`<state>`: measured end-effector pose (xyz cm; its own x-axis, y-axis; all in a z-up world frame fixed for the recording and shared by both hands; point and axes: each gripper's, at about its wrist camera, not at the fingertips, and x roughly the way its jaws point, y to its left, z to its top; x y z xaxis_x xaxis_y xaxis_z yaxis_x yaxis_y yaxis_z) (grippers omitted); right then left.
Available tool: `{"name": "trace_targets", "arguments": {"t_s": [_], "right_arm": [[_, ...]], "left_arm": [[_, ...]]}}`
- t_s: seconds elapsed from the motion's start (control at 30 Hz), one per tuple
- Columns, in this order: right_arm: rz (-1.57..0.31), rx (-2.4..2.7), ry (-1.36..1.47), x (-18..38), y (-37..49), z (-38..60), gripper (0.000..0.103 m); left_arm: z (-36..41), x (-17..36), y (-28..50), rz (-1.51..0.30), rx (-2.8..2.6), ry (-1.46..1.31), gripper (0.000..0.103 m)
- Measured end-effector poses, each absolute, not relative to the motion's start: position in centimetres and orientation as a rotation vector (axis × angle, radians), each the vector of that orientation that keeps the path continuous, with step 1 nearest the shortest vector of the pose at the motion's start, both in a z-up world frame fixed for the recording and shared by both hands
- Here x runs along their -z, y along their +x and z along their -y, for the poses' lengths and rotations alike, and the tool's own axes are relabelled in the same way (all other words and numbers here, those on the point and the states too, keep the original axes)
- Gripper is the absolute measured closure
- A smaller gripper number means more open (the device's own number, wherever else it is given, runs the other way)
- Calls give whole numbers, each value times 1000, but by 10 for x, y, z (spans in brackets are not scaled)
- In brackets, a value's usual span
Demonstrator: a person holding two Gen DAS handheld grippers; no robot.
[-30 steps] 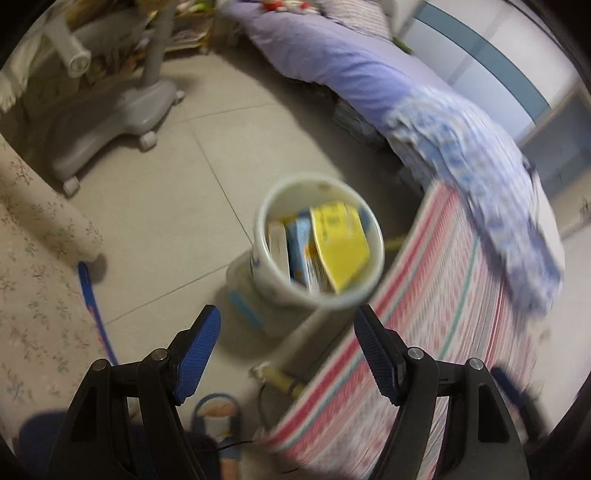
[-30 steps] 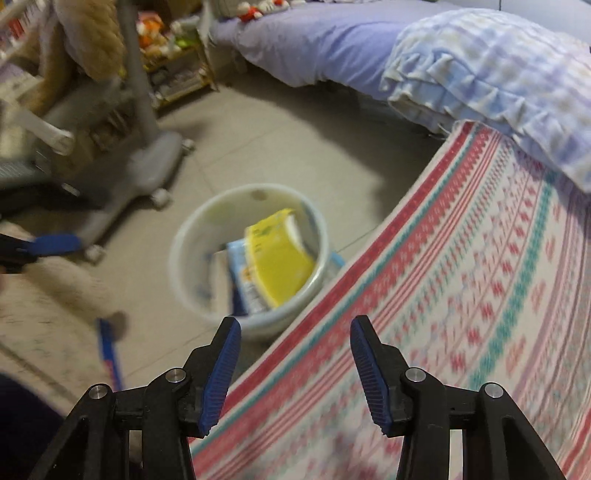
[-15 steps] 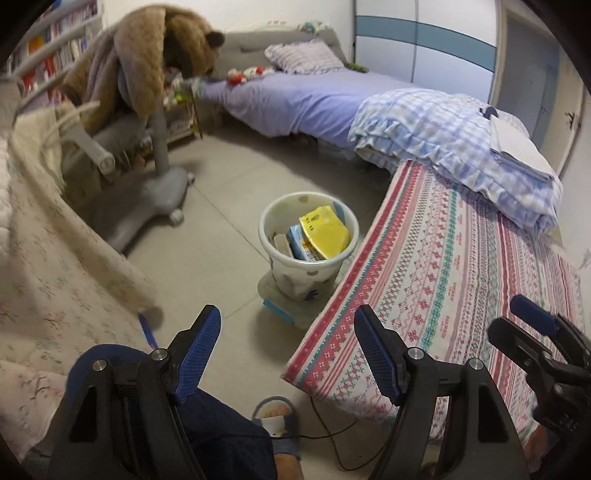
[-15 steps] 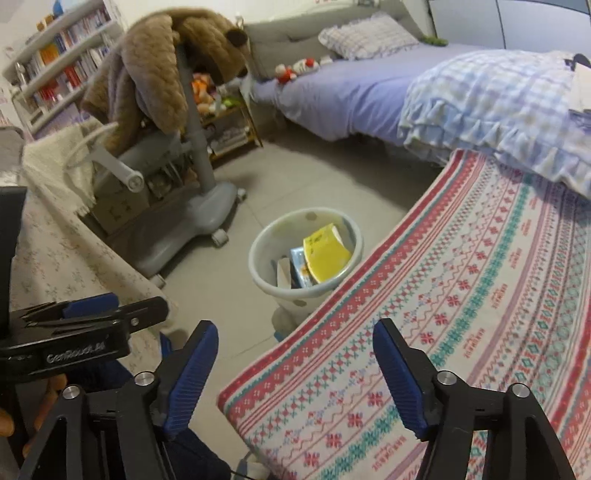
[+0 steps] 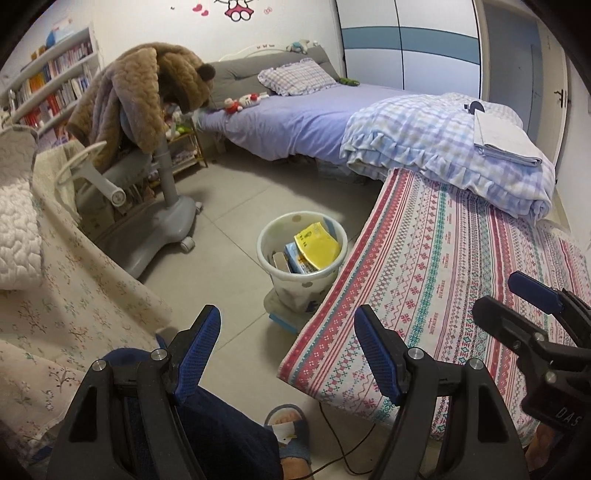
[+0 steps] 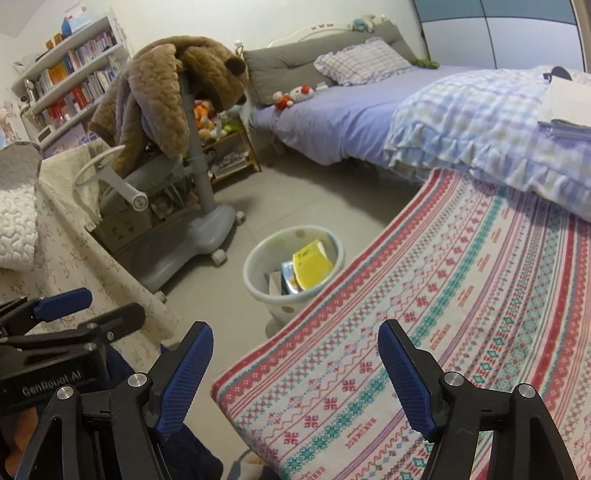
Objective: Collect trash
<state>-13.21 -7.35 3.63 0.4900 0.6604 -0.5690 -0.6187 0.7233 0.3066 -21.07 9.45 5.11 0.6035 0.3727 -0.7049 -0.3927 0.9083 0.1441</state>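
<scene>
Beyond both spread, empty jaws: bin (image 5: pixel 302 254) with yellow packet (image 5: pixel 317 244), well apart; right jaws opening.

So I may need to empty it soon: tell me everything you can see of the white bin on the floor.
The white bin is a round, plastic-looking bucket with faint dots, standing upright on the tiled floor, seemingly on a pale flat thing. It sits close against the striped bedspread's edge. Inside, a yellow packet leans over other boxes, which reach nearly to the rim. Neither claw touches it.

I am in a child's bedroom at home. A bed (image 5: pixel 295 122) with soft toys (image 5: pixel 245 101), a full bookshelf (image 6: pixel 70 70), cartoon wall stickers (image 5: pixel 236 11).
</scene>
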Motion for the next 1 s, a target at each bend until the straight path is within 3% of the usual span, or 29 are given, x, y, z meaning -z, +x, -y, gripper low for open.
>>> {"name": "trace_targets", "arguments": {"t_s": [1.0], "right_arm": [[-705, -789, 52, -40, -142, 73, 24]], "left_arm": [[-82, -50, -213, -808, -455, -23, 25]]}}
